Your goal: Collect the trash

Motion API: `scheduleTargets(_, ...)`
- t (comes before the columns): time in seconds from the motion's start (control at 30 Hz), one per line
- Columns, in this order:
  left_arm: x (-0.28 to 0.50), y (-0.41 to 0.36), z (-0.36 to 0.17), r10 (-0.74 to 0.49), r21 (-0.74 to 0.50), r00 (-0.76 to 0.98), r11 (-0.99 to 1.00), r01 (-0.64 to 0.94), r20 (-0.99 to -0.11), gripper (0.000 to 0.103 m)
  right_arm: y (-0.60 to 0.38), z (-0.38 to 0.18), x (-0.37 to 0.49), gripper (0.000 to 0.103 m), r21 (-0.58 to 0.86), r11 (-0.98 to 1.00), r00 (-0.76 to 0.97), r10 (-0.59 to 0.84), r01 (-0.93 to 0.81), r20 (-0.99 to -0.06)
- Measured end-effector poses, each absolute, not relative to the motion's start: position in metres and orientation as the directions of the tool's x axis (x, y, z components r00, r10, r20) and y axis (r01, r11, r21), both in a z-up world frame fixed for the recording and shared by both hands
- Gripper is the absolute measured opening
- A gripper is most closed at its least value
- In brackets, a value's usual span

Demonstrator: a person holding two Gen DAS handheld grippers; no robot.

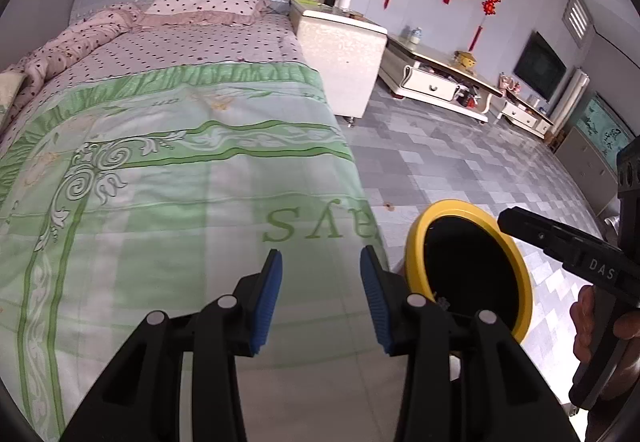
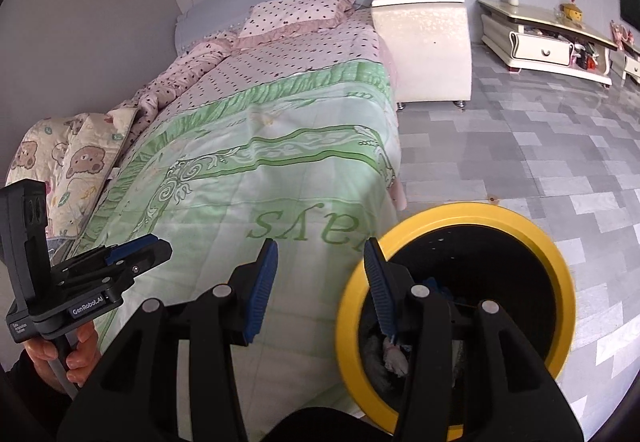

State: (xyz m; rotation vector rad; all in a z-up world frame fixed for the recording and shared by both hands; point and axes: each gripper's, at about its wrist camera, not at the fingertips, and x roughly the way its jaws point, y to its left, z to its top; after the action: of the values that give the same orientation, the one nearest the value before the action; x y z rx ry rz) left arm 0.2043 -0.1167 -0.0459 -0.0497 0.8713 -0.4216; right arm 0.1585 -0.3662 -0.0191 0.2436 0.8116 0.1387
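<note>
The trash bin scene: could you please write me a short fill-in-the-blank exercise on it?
1. The trash bin has a ____ rim.
2. The bin stands on the floor beside the ____.
3. Both the left claw and the right claw are ____ and hold nothing.
4. White crumpled trash lies ____ the bin.

Missing words: yellow; bed; open; inside

A green-and-white printed quilt point(image 1: 168, 177) lies across the near half of the polka-dot bed point(image 1: 192, 41). The polka-dot pillow point(image 1: 204, 1) sits at its 12 o'clock, against the headboard. A white bedside cabinet point(image 1: 340, 53) stands at the bed's 2 o'clock. The yellow-rimmed round trash bin point(image 2: 460, 306) stands on the grey tiled floor point(image 2: 540, 145), at the quilt's 4 o'clock, just beside the bed's edge, with crumpled trash point(image 2: 394, 356) inside.
</note>
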Motion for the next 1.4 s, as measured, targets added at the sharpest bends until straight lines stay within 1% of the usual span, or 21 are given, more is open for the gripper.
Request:
scheduleTargets(0.07, 0.204, -0.094, -0.046, -0.349, -0.201, 0.583, 0.931, 0.305, -0.734, 0.038, -0.347, -0.018, 0.164, 0.044, 0.264, 0.963, 0.679, 0.227, -0.050, -0.698)
scheduleTargets(0.13, 0.204, -0.075, -0.045, -0.323, -0.189, 0.597, 0.942, 0.277, -0.735, 0.042, -0.325, -0.019, 0.170, 0.047, 0.267, 0.961, 0.672, 0.243, -0.070, -0.700)
scheduleTargets(0.17, 0.203, -0.064, -0.045, -0.302, -0.177, 0.610, 0.950, 0.257, -0.732, 0.046, -0.317, -0.019, 0.172, 0.048, 0.265, 0.961, 0.670, 0.247, -0.078, -0.700)
scheduleTargets(0.27, 0.199, -0.035, -0.047, -0.259, -0.153, 0.634, 0.964, 0.217, -0.729, 0.052, -0.290, -0.023, 0.176, 0.053, 0.242, 0.966, 0.666, 0.243, -0.096, -0.705)
scheduleTargets(0.33, 0.195, -0.018, -0.050, -0.239, -0.151, 0.643, 0.970, 0.191, -0.728, 0.054, -0.274, -0.027, 0.178, 0.059, 0.234, 0.967, 0.660, 0.244, -0.106, -0.711)
scheduleTargets(0.4, 0.191, -0.003, -0.056, -0.226, -0.153, 0.647, 0.974, 0.169, -0.728, 0.058, -0.260, -0.031, 0.180, 0.062, 0.218, 0.970, 0.655, 0.233, -0.106, -0.719)
scheduleTargets(0.43, 0.189, 0.004, -0.059, -0.217, -0.153, 0.653, 0.976, 0.154, -0.726, 0.060, -0.255, -0.034, 0.180, 0.065, 0.210, 0.972, 0.654, 0.227, -0.106, -0.722)
scheduleTargets(0.57, 0.182, 0.028, -0.075, -0.190, -0.161, 0.655, 0.981, 0.105, -0.731, 0.063, -0.241, -0.045, 0.181, 0.072, 0.199, 0.974, 0.648, 0.222, -0.110, -0.728)
scheduleTargets(0.63, 0.178, 0.036, -0.080, -0.174, -0.161, 0.667, 0.984, 0.082, -0.725, 0.067, -0.234, -0.050, 0.181, 0.082, 0.189, 0.977, 0.656, 0.207, -0.099, -0.726)
scheduleTargets(0.7, 0.172, 0.044, -0.081, -0.150, -0.157, 0.695, 0.986, 0.054, -0.703, 0.071, -0.232, -0.052, 0.178, 0.088, 0.188, 0.978, 0.674, 0.198, -0.088, -0.712)
scheduleTargets(0.77, 0.166, 0.049, -0.080, -0.136, -0.158, 0.721, 0.987, 0.038, -0.679, 0.081, -0.229, -0.055, 0.176, 0.094, 0.176, 0.982, 0.692, 0.175, -0.070, -0.700)
scheduleTargets(0.8, 0.164, 0.051, -0.079, -0.129, -0.161, 0.736, 0.986, 0.027, -0.665, 0.086, -0.230, -0.056, 0.174, 0.095, 0.162, 0.985, 0.701, 0.157, -0.060, -0.696)
scheduleTargets(0.87, 0.159, 0.055, -0.078, -0.121, -0.171, 0.755, 0.985, 0.012, -0.645, 0.088, -0.229, -0.059, 0.170, 0.095, 0.134, 0.990, 0.723, 0.118, -0.035, -0.681)
scheduleTargets(1.0, 0.151, 0.059, -0.074, -0.113, -0.188, 0.785, 0.982, -0.005, -0.609, 0.092, -0.230, -0.059, 0.159, 0.095, 0.112, 0.994, 0.761, 0.085, -0.017, -0.643)
scheduleTargets(1.07, 0.146, 0.057, -0.070, -0.105, -0.178, 0.798, 0.984, -0.002, -0.593, 0.094, -0.229, -0.057, 0.152, 0.095, 0.105, 0.994, 0.778, 0.080, -0.017, -0.623)
scheduleTargets(1.13, 0.139, 0.053, -0.065, -0.097, -0.161, 0.814, 0.987, 0.004, -0.573, 0.095, -0.229, -0.055, 0.147, 0.095, 0.100, 0.995, 0.782, 0.073, -0.015, -0.619)
scheduleTargets(1.23, 0.127, 0.048, -0.057, -0.046, -0.122, 0.832, 0.992, -0.026, -0.552, 0.095, -0.231, -0.050, 0.136, 0.095, 0.111, 0.994, 0.803, 0.069, -0.004, -0.591)
scheduleTargets(1.4, 0.112, 0.043, -0.047, -0.054, -0.124, 0.847, 0.992, -0.014, -0.529, 0.095, -0.229, -0.043, 0.116, 0.095, 0.078, 0.996, 0.846, 0.008, 0.039, -0.533)
